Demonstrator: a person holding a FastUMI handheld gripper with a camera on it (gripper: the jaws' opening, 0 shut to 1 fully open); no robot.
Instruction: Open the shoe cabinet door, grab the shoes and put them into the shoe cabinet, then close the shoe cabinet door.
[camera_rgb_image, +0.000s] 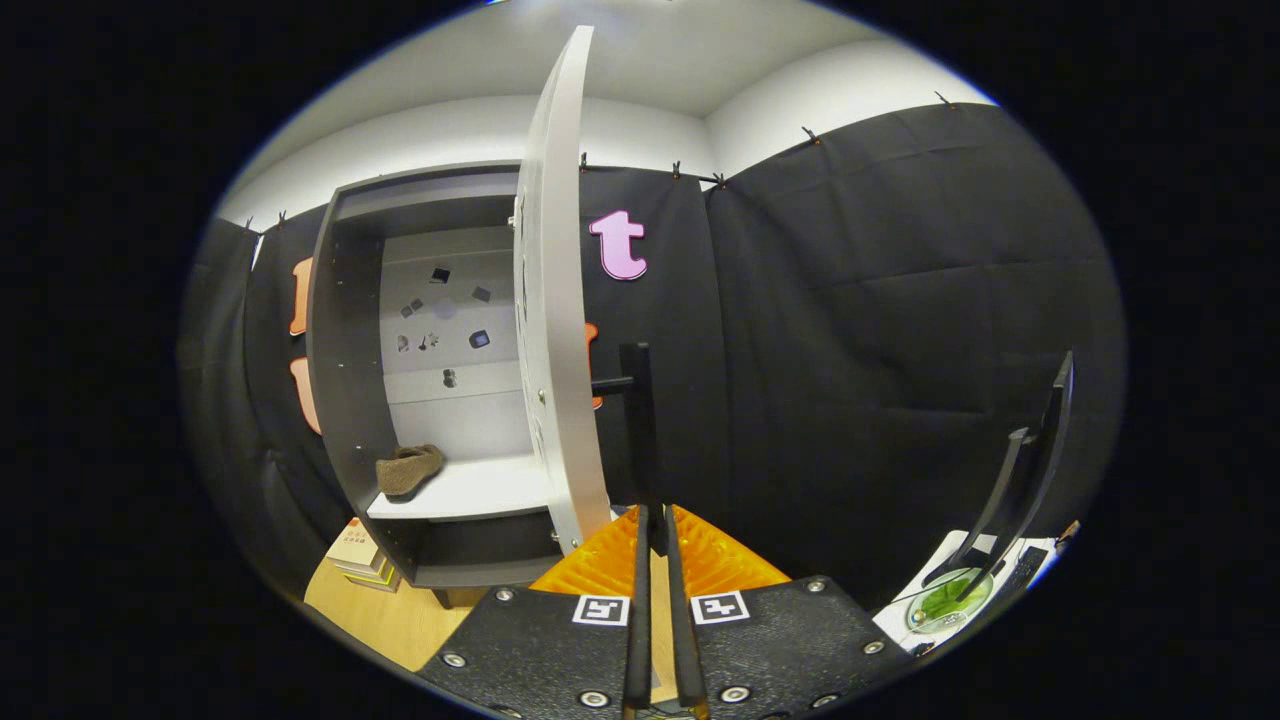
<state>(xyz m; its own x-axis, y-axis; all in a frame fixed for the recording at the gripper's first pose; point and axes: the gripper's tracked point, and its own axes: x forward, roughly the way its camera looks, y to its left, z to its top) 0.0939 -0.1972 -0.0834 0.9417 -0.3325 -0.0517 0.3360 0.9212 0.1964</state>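
Grips close about the lower end of the black door handle (636, 400): gripper (655, 515) drawn nearly together, both fingers apparently pressing the bar that runs down between them; held low on the bar, probably so that the wrist can swing the panel without fouling the stub that joins the handle to the door.

Stands wide open, the shoe cabinet door (550, 300), seen nearly edge-on just ahead of the fingers and to their left; hinged on the right side of the shoe cabinet (340, 330), so leaves the whole mouth of the compartment exposed.

Lies on the pale middle shelf (480, 490), a brown shoe (408, 468), near the front lip and close to the left wall; sits fully inside, by the look of it, with nothing jutting past the shelf edge; so seems the loading is done and the closing remains.

Calls for an arc leftward toward the cabinet front; looks free along that sweep, with open room between the door's edge and the compartment; worth watching only the shoe near the lip.

Below the cabinet, a small stack of boxes (360, 555) on the wooden surface (400, 620), under the door's path rather than in it; well apart beyond the fingers to the right, a green dish (945, 598) beside a dark upright stand (1030, 470), clear of the work.
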